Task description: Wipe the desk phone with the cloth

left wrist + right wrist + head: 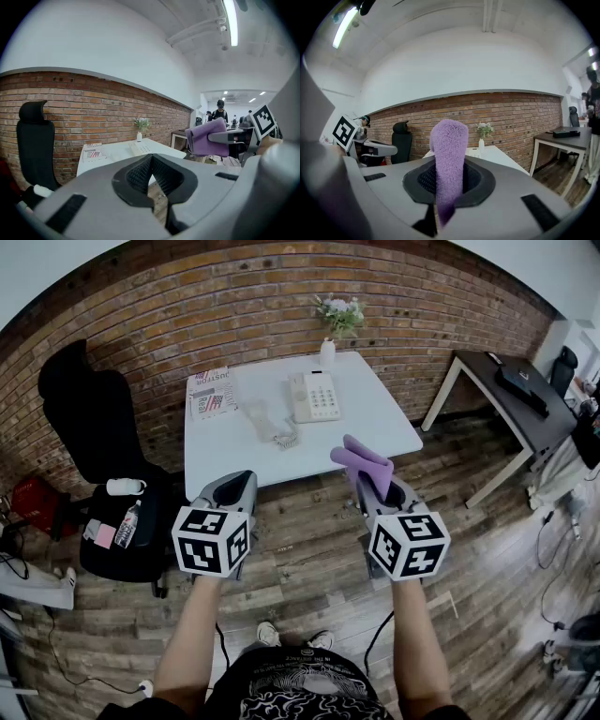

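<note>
A cream desk phone (315, 396) lies on the white table (375, 418), its handset (266, 420) off to the left on a coiled cord. My right gripper (373, 486) is shut on a folded purple cloth (363, 459) that sticks up out of the jaws (449, 154). It hangs in front of the table's near edge, well short of the phone. My left gripper (241, 486) is shut and holds nothing, level with the right one; the cloth (207, 137) shows at its right. The phone (138, 148) is far off in the left gripper view.
A magazine (212, 392) lies at the table's far left, and a small white vase with flowers (330, 343) stands at its back edge. A black office chair (103, 446) stands left of the table. A dark desk (516, 390) is at the right. People stand in the far background.
</note>
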